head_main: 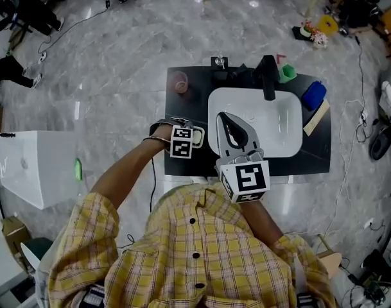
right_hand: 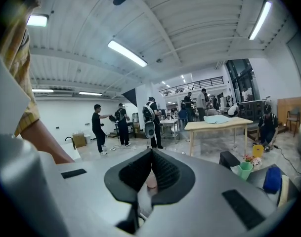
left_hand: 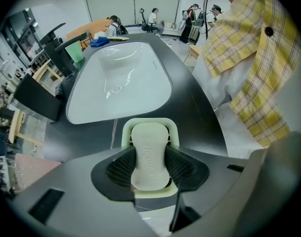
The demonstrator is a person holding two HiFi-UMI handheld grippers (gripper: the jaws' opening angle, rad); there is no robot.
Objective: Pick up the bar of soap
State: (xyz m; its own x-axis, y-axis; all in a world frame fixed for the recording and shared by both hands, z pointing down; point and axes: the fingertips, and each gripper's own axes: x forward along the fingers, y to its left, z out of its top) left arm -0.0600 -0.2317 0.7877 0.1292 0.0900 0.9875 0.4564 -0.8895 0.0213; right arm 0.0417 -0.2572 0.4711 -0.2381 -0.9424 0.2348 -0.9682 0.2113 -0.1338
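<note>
On the dark countertop (left_hand: 187, 117), just beside one end of the white sink basin (left_hand: 120, 78), a pale green soap dish (left_hand: 150, 123) carries the bar of soap (left_hand: 149, 137). Left gripper (left_hand: 150, 151): the two ribbed pads (left_hand: 121, 166) press against the long sides of the bar of soap, one on each side, so the jaws are clamped on it. The bar lies within the outline of the dish; whether it is clear of the dish floor cannot be determined. The head view places the left gripper (head_main: 181, 140) at the front left part of the counter, with the soap hidden beneath it. Right gripper (right_hand: 151, 158): the jaw tips are pressed together with nothing gripped. A small pinkish patch shows through the gap lower down and cannot be identified. In the head view the right gripper (head_main: 225, 122) lies over the basin, tips toward the black faucet (head_main: 268, 76). A green cup (head_main: 287, 73) and a blue object (head_main: 314, 95) stand on the counter to the right of the faucet.
</note>
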